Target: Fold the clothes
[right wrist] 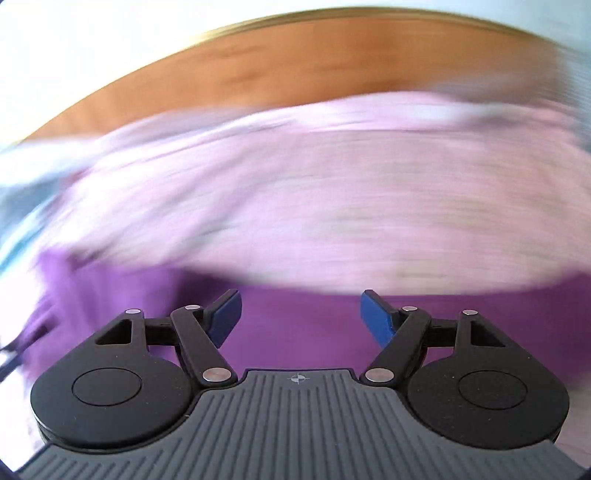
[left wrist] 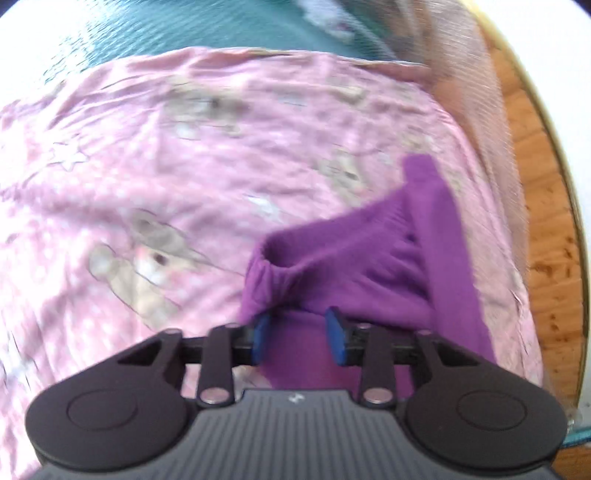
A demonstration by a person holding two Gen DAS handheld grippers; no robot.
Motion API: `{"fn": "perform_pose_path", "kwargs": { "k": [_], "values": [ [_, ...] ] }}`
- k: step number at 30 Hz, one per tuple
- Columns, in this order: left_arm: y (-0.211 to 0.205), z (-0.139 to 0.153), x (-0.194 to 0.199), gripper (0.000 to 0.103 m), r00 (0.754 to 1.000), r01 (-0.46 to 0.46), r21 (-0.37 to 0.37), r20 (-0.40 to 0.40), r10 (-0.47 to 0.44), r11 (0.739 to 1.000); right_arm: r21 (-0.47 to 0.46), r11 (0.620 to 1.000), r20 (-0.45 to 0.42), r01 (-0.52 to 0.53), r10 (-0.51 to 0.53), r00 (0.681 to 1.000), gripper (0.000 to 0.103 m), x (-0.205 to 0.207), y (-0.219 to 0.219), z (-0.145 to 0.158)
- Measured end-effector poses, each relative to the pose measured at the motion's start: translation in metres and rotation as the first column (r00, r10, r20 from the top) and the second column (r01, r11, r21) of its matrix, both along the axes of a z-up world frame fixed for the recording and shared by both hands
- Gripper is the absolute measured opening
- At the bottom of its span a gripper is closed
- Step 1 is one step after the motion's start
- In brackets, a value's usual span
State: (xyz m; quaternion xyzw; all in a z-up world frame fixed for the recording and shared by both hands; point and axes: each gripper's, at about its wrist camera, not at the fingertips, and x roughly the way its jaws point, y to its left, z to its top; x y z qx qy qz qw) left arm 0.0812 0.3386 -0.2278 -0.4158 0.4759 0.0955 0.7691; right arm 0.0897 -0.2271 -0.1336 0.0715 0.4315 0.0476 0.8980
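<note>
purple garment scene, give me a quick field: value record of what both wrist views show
garment: purple garment, elastic waistband bunched, lying on the bedsheet
surface: pink bedsheet with animal print
left gripper: left gripper, open, garment fabric between its fingers
right gripper: right gripper, open, above the purple cloth
backdrop: wooden floor beside the bed
image quality: right wrist view heavily motion-blurred

left wrist cam sits just behind the left gripper (left wrist: 299,332), angled down over the pink bedsheet (left wrist: 147,166) toward the teal cover (left wrist: 184,26) at the far end. right wrist cam sits low and close over the purple garment (right wrist: 295,332), facing the wooden floor (right wrist: 295,66), heavily blurred. both views share garment, sheet and floor.
</note>
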Motion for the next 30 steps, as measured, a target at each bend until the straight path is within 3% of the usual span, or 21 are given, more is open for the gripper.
{"fn": "perform_pose_path", "kwargs": {
  "k": [1,4,6,9,11,13,17,19,20,22,24,25,27,30],
  "values": [
    [0.006,-0.001,-0.001,0.009,1.000,-0.006,-0.028,-0.006,0.006,1.000,0.005,0.996,-0.014,-0.089,0.089,0.996,0.076,0.012,0.037,-0.005],
    [0.005,0.024,-0.002,0.028,0.998,0.028,-0.059,0.059,-0.024,0.998,-0.055,0.943,-0.051,-0.327,0.324,0.945,0.078,0.026,0.131,-0.020],
    [0.003,0.043,0.001,0.058,0.990,0.043,-0.085,0.138,-0.031,0.995,-0.117,0.881,-0.083,-0.458,0.450,0.889,0.078,0.027,0.185,-0.030],
    [-0.004,0.053,0.032,0.080,0.978,0.051,-0.101,0.206,-0.029,0.994,-0.158,0.846,-0.099,-0.509,0.499,0.861,0.078,0.021,0.220,-0.039],
    [-0.010,0.041,0.069,0.082,0.981,0.053,-0.091,0.193,-0.035,0.994,-0.145,0.854,-0.109,-0.500,0.488,0.866,0.080,0.024,0.226,-0.043],
    [-0.016,0.025,0.101,0.082,0.988,0.054,-0.081,0.147,-0.041,0.995,-0.112,0.876,-0.128,-0.469,0.455,0.881,0.080,0.022,0.220,-0.044],
    [-0.036,0.010,0.146,0.076,0.985,0.097,-0.050,0.147,-0.088,0.994,-0.096,0.912,-0.168,-0.400,0.381,0.909,0.081,0.008,0.187,-0.046],
    [-0.045,0.010,0.156,0.038,0.988,0.098,0.023,0.122,-0.100,0.995,-0.093,0.935,-0.185,-0.343,0.323,0.928,0.081,0.006,0.166,-0.053],
    [-0.046,0.014,0.155,0.004,0.990,0.081,0.056,0.110,-0.086,0.995,-0.085,0.947,-0.193,-0.310,0.290,0.937,0.081,0.005,0.155,-0.056],
    [-0.039,0.035,0.131,0.002,0.990,0.009,0.054,0.139,-0.016,0.998,-0.004,0.976,-0.197,-0.217,0.212,0.957,0.081,-0.001,0.126,-0.058],
    [-0.022,0.064,0.091,0.002,0.983,-0.035,-0.013,0.178,0.037,0.999,0.134,0.986,-0.204,-0.103,0.129,0.970,0.081,-0.009,0.093,-0.059],
    [-0.014,0.077,0.069,0.002,0.980,-0.040,-0.041,0.192,0.047,0.998,0.215,0.976,-0.210,-0.038,0.084,0.974,0.081,-0.013,0.076,-0.062],
    [-0.004,0.090,0.031,0.002,0.984,-0.014,-0.018,0.178,0.017,1.000,0.362,0.928,-0.234,0.094,-0.007,0.972,0.081,-0.025,0.046,-0.072],
    [-0.003,0.058,0.016,0.003,0.999,0.037,0.002,0.020,-0.037,0.999,0.522,0.810,-0.287,0.268,-0.129,0.949,0.081,-0.044,0.015,-0.096]
  ]
}}
